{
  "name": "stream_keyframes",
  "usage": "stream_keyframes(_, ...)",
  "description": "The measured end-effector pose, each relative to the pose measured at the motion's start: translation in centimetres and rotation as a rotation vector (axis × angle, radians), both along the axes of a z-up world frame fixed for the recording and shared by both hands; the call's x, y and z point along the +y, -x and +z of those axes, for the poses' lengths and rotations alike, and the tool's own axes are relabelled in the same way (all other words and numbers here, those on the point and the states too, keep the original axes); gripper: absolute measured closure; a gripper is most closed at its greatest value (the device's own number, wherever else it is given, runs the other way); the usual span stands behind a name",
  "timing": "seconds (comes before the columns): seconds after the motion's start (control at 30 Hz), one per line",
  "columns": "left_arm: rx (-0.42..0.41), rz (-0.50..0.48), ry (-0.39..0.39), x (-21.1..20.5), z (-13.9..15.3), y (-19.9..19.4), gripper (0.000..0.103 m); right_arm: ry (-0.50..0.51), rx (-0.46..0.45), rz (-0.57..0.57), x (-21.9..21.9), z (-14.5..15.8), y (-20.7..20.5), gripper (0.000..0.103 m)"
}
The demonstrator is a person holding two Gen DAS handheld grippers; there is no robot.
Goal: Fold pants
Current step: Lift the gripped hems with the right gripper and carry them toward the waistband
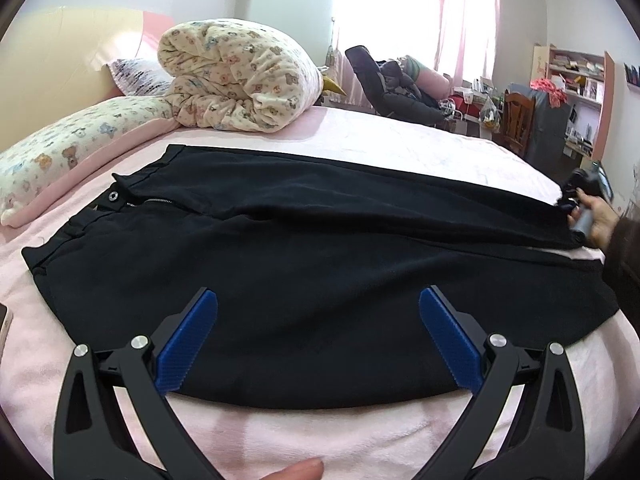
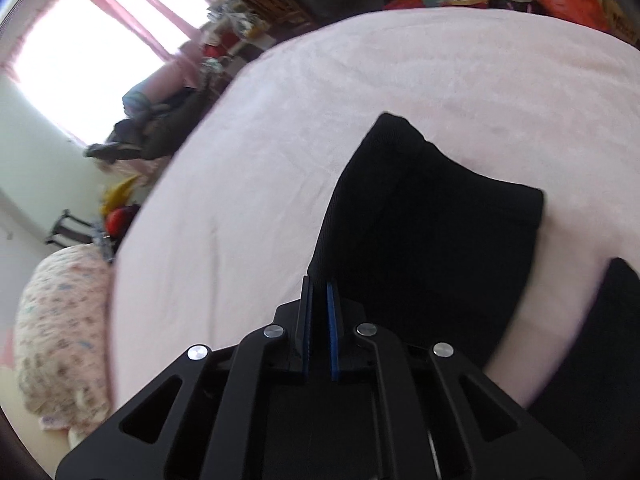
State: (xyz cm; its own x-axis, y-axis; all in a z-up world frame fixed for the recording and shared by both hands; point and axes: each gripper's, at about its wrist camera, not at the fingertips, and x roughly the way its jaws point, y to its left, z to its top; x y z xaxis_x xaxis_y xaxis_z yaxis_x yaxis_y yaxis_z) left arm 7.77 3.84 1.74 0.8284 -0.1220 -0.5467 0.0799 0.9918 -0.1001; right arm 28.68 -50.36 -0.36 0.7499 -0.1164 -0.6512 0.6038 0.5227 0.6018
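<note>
Pants [image 1: 304,280], black, lie spread across the pink bed cover [image 1: 420,148], waistband toward nine o'clock and leg hems toward three o'clock in the left wrist view; the waist button [image 1: 113,196] and the open zipper [image 1: 154,201] show near the nine o'clock end; one leg lies nearer the camera, the other beyond it toward twelve o'clock, the two touching along most of their length.

Left gripper [image 1: 318,336] hangs over the near leg, at six o'clock in its own view; its blue pads [image 1: 188,348] stand wide apart with nothing between them, the cloth lying below them.

Right gripper [image 2: 319,328] has its jaws drawn narrow, the blue pads [image 2: 332,332] almost parallel with a slim gap; dark cloth of a pant leg sits right at the tips, but whether the cloth is pinched between them I cannot tell from that view; in the left wrist view the same tool appears at three o'clock, by the far leg's hem, held in the person's right hand [image 1: 596,220]. In the right wrist view that leg end [image 2: 424,216] stretches from the fingertips toward one o'clock over the bed cover, and a second dark piece of cloth [image 2: 600,360] sits at four o'clock, cut by the frame edge.

A rolled bear-print quilt [image 1: 236,76] rests on the bed at eleven o'clock, well apart from the pants; a matching printed pillow [image 1: 72,152] lies at nine o'clock, near the waistband; a window with pink curtains [image 1: 468,12] fills one o'clock, and a wooden chair [image 1: 518,118] stands by cluttered shelves [image 1: 576,72] at two o'clock.
</note>
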Motion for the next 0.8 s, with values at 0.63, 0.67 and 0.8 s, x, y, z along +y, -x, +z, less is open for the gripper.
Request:
stream_keyframes(0.63, -0.068, -0.019, 0.178, 1.4, 1.3, 1.5, 0.002, -0.175, -0.103, 0.137, 6.3, -4.9, 21.6, 0.100)
stream_keyframes(0.67, -0.066, -0.021, 0.180, 1.4, 1.2, 1.5, 0.002, -0.179, -0.101, 0.138, 6.3, -5.4, 21.7, 0.100)
stream_keyframes(0.8, -0.063, -0.029, 0.185, 1.5, 0.8, 1.3, 0.002, -0.218, -0.112, 0.106, 6.5, -5.7, 22.0, 0.096)
